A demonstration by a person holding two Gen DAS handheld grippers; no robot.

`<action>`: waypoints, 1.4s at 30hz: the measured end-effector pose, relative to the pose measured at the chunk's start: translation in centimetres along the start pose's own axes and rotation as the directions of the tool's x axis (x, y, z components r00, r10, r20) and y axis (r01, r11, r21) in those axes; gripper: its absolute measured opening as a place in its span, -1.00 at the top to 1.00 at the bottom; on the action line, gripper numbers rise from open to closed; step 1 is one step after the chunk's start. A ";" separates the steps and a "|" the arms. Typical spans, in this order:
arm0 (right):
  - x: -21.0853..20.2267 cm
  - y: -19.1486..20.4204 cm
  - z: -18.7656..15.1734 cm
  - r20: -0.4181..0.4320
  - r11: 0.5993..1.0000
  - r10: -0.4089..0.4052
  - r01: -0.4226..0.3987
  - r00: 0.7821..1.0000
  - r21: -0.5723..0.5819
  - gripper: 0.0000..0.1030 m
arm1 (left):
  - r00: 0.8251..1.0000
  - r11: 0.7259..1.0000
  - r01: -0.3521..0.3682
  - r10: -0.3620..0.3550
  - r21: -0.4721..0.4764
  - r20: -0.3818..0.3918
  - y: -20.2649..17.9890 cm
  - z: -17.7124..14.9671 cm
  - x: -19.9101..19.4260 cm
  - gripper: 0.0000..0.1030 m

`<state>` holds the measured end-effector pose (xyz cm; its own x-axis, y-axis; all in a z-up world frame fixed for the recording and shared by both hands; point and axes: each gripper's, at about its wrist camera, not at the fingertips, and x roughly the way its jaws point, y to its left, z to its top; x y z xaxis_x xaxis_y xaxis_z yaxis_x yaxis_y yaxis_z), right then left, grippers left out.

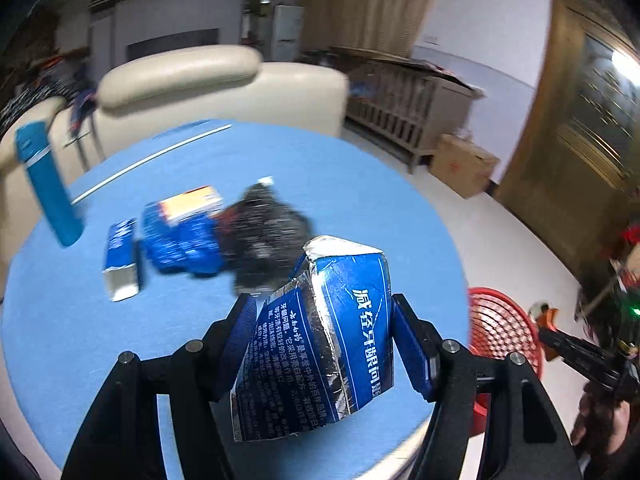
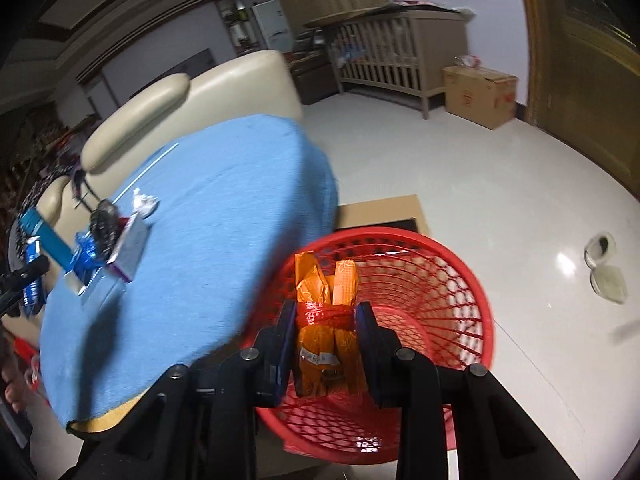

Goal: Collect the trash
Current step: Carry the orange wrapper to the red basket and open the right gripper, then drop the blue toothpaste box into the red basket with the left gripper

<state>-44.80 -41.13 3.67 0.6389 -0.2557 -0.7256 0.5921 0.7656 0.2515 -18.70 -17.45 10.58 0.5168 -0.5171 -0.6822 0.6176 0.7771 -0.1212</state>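
My left gripper [image 1: 322, 316] is shut on a torn blue and silver toothpaste box [image 1: 320, 340], held above the blue-covered table [image 1: 360, 184]. More trash lies on the table: a small blue carton [image 1: 120, 260], crumpled blue wrappers [image 1: 180, 240] with an orange-topped box, and a black crumpled bag [image 1: 264, 236]. My right gripper [image 2: 326, 316] is shut on an orange packet [image 2: 324, 320] and hangs over the red mesh basket [image 2: 440, 280] on the floor. That basket [image 1: 504, 324] also shows past the table's right edge in the left wrist view.
A cream sofa [image 1: 224, 84] stands behind the table. A tall blue bottle [image 1: 48, 184] stands at the table's left. A cardboard sheet [image 2: 380, 208] lies under the basket, a cardboard box [image 2: 480, 96] and a wooden crib [image 2: 396, 44] sit farther off on the white floor.
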 end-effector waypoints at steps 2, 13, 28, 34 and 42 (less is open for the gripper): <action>0.2 -1.0 -0.1 -0.003 1.000 -0.009 0.009 1.000 0.020 0.38 | 1.000 0.999 0.026 -0.026 0.025 -0.002 -1.7 0.0 -0.3 -0.34; 2.3 -4.9 -0.6 -0.046 0.990 0.000 0.006 0.999 0.139 -0.45 | 0.990 0.972 0.131 -0.119 0.197 -0.071 -11.6 -0.2 1.1 -0.35; -2.1 -10.2 0.0 0.141 0.952 -0.011 -0.033 0.990 0.305 -0.49 | 0.938 0.892 0.314 -0.237 0.327 -0.253 -21.8 -2.2 5.6 -0.41; -2.5 -10.9 0.1 0.147 0.945 -0.020 -0.029 0.989 0.326 -0.50 | 0.921 0.885 0.327 -0.221 0.331 -0.320 -23.2 -3.1 7.6 -0.50; -2.9 -9.8 0.4 0.147 0.952 -0.018 -0.028 0.989 0.305 -0.50 | 0.917 0.922 0.312 -0.228 0.231 -0.327 -20.5 -2.1 7.7 -0.52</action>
<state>-52.23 -48.19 3.55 0.6935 -0.3538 -0.6276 0.6955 0.5561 0.4550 -28.67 -36.60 6.30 0.1395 -0.5345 -0.8335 0.8671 0.4724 -0.1578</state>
